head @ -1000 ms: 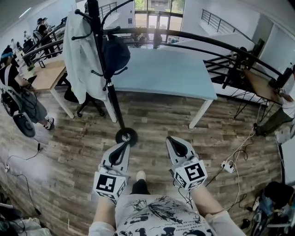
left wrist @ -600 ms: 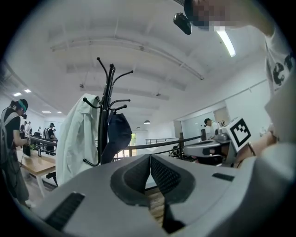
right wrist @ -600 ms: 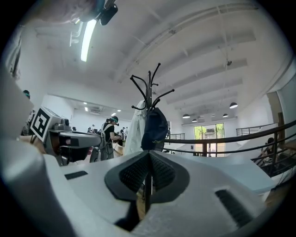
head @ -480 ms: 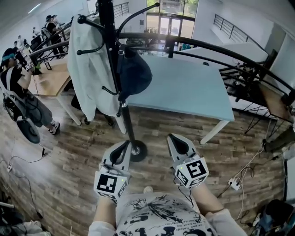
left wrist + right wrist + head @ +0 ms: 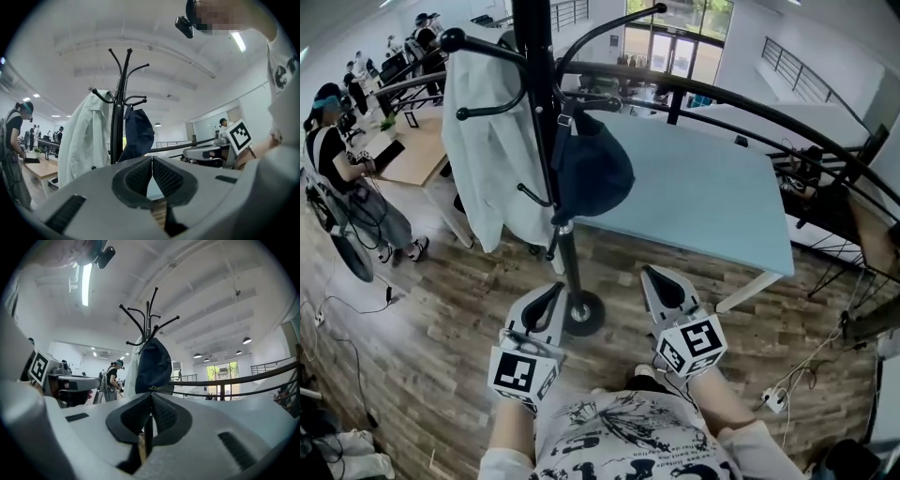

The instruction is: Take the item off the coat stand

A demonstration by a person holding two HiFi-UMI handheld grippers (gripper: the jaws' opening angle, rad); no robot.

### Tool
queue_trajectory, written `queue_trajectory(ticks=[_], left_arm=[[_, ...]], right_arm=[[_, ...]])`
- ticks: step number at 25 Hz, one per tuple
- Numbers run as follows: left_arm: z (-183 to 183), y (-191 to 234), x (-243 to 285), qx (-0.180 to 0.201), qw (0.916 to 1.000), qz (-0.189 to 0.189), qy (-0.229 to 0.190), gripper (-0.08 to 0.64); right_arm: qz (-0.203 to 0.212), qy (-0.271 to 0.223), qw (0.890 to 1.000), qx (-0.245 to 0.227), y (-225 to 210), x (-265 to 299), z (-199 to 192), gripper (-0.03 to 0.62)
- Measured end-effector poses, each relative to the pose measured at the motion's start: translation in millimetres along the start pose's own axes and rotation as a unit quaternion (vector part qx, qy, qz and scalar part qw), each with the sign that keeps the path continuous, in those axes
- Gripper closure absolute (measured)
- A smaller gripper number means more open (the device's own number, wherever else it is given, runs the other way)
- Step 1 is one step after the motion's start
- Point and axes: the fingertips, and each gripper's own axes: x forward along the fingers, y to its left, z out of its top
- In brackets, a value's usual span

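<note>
A black coat stand (image 5: 546, 112) rises just ahead of me, its round base (image 5: 583, 312) on the wood floor between my grippers. A white coat (image 5: 492, 159) hangs on its left hooks and a dark blue cap (image 5: 595, 171) on its right. My left gripper (image 5: 553, 290) and right gripper (image 5: 654, 277) are held low in front of my body, both shut and empty, well short of the hanging items. The left gripper view shows the stand (image 5: 119, 108), the coat (image 5: 86, 136) and the cap (image 5: 138, 133) beyond the shut gripper (image 5: 152, 159). In the right gripper view the cap (image 5: 153, 365) hangs above the shut gripper (image 5: 151, 397).
A light blue table (image 5: 712, 202) stands right behind the stand. A curved black railing (image 5: 750, 101) runs behind it. People sit and stand at a wooden desk (image 5: 411, 155) on the left. Cables and a power strip (image 5: 773, 397) lie on the floor at the right.
The coat stand has come nearer and now looms larger in the head view, its base between the grippers. Both grippers keep the same shut pose in front of my body.
</note>
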Motion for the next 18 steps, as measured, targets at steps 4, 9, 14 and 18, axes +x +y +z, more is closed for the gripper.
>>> queue_trajectory(ticks=[4,9,14,18], left_arm=[[5,4,20,0.004,0.9992,0.039,-0.005,0.555],[13,11,46,0.009,0.996,0.088,-0.014,0.555],[19,14,64,0.016,0.9918,0.125,-0.019,0.555],[21,17,70,0.018,0.9881,0.151,-0.02,0.555]], right_arm=[[0.039,-0.009,0.999,-0.001,-20,23,6,0.598],[0.087,-0.015,0.996,-0.003,-51,61,16,0.598],[0.134,-0.019,0.991,-0.005,-66,94,28,0.438],[0.17,-0.03,0.985,-0.015,-63,118,41,0.379]])
